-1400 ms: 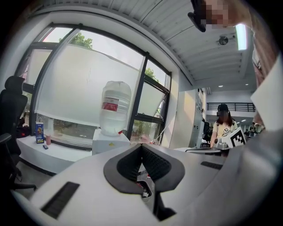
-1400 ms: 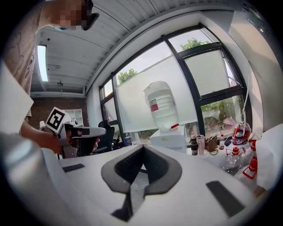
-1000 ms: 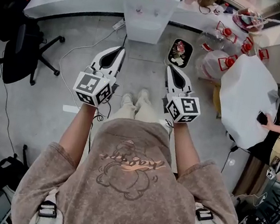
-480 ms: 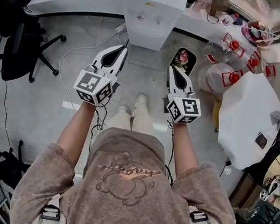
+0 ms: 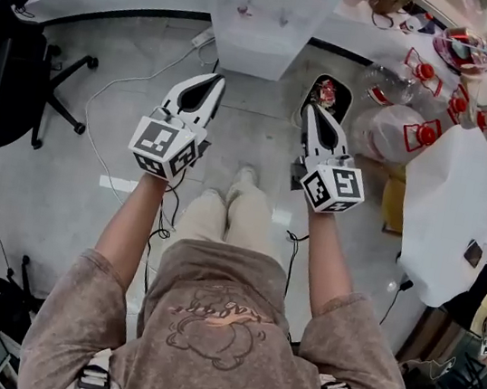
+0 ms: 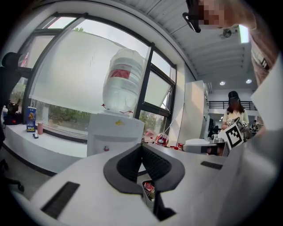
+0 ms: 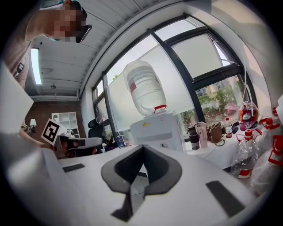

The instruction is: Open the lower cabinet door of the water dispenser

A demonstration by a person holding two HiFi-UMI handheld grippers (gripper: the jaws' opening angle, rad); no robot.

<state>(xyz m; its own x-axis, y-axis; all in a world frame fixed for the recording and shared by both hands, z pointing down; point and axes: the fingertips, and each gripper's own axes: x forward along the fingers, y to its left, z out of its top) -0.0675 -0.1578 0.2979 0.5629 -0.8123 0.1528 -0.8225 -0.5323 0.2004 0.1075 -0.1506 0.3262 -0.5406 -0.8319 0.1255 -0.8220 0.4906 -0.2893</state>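
A boxy white water dispenser, topped by a clear plastic bottle, stands ahead of both sets of jaws, well apart. Arms stretched forward and nearly level, the person holds the glossy white left gripper and right gripper, dark ribbed jaws pressed together, empty.

The person wears a mottled brown bear-print tee.

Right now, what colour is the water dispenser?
The water dispenser is white; the head view shows it best.
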